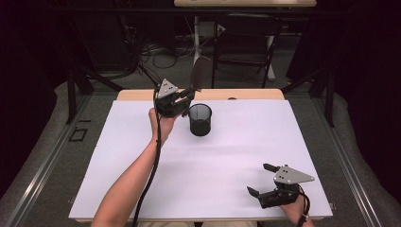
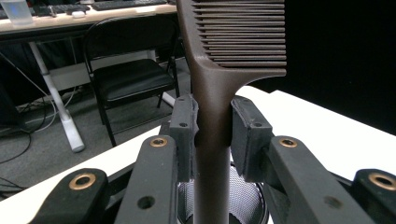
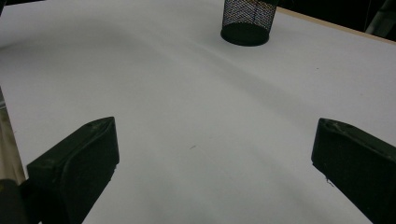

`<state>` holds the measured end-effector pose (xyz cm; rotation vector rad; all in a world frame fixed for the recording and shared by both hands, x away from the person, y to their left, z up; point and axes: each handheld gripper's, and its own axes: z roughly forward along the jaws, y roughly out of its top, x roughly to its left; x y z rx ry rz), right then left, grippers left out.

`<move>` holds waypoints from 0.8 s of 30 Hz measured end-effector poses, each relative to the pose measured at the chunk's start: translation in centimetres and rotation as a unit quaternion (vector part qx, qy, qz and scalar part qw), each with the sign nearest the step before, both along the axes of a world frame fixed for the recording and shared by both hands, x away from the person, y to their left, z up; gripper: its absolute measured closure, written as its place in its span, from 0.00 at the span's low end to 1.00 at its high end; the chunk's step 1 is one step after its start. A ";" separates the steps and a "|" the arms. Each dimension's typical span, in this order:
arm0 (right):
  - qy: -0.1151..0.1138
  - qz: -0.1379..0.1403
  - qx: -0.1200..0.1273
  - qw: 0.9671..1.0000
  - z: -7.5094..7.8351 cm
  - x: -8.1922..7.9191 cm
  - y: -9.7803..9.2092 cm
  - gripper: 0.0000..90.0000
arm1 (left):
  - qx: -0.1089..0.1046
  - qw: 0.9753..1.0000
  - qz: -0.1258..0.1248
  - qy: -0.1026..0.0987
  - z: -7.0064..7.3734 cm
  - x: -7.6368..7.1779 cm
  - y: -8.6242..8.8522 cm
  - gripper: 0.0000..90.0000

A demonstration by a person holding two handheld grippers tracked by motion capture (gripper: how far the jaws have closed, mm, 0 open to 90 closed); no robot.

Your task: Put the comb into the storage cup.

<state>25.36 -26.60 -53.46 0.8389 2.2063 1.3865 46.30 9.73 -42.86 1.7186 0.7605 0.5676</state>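
From the high view we see the left gripper (image 1: pixel 185 100) held up at the far side of the table (image 1: pixel 227 156), just beside the rim of the black mesh cup (image 1: pixel 200 119). It grips a dark comb (image 1: pixel 201 73), whose toothed head rises above and beyond the gripper. The comb's long axis runs steeply upward, its lower end aimed toward the cup's mouth. We judge that the coming move turns on this: the cup lies directly below and slightly right of the left gripper, so the comb needs only to go down into it. The right gripper (image 1: pixel 263 179) rests near the front right corner, well apart from the cup, so the left hand is far nearer.

In the left gripper view we see what the high view cannot: the jaws are clamped on the comb's (image 2: pixel 219 93) handle just under the teeth, and the handle's lower part passes down in front of the cup's (image 2: pixel 247 200) open mesh interior.

In the right gripper view the jaws stand wide apart with nothing between them, over bare white table (image 3: pixel 187 116), with the cup (image 3: pixel 247 21) far off.
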 end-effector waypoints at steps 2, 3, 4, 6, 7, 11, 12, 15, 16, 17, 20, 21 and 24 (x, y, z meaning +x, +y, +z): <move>0.000 0.001 -0.001 1.000 0.0 0.0 0.0 0.00 | 0.000 1.000 0.000 -0.004 0.1 0.1 -0.1 0.80; 0.000 0.000 -0.001 1.000 0.0 0.0 0.0 0.00 | 0.000 1.000 -0.002 -0.006 0.1 0.1 -0.2 0.80; -0.001 0.000 0.000 1.000 0.0 0.0 0.0 0.00 | -0.001 1.000 -0.001 -0.007 0.1 0.2 -0.3 0.80; 0.000 0.000 0.001 1.000 0.0 0.0 0.0 0.00 | 0.000 1.000 -0.003 -0.007 0.1 0.3 -0.4 0.80; -0.001 0.000 0.001 1.000 0.0 0.0 0.0 0.00 | 0.000 1.000 -0.004 -0.008 0.1 0.3 -0.5 0.80; 0.001 0.000 0.000 1.000 0.0 0.0 0.0 0.00 | -0.002 1.000 -0.004 -0.011 0.0 0.5 -0.7 0.80; 0.001 0.000 0.000 1.000 0.0 0.0 0.0 0.00 | -0.002 1.000 -0.005 -0.012 -0.1 0.6 -0.8 0.80; 0.000 0.000 0.001 1.000 0.0 0.0 0.0 0.00 | -0.007 1.000 -0.006 -0.013 -0.1 0.7 -1.0 0.80; 0.000 0.000 0.002 1.000 0.0 0.0 0.0 0.00 | -0.008 1.000 -0.007 -0.015 -0.2 0.7 -1.0 0.80; -0.001 -0.001 0.002 1.000 0.0 0.0 0.0 0.00 | -0.012 1.000 -0.008 -0.017 -0.2 0.8 -1.1 0.80; -0.002 -0.001 0.002 1.000 0.0 0.0 0.0 0.00 | -0.021 1.000 -0.007 -0.020 -0.3 1.0 -1.1 0.80; -0.002 -0.001 0.002 1.000 0.0 0.0 -0.1 0.00 | -0.022 0.999 -0.007 -0.022 -0.3 1.0 -1.2 0.80; -0.002 -0.001 0.002 1.000 0.0 0.0 0.0 0.00 | -0.023 0.999 -0.006 -0.029 -0.4 1.0 -1.3 0.80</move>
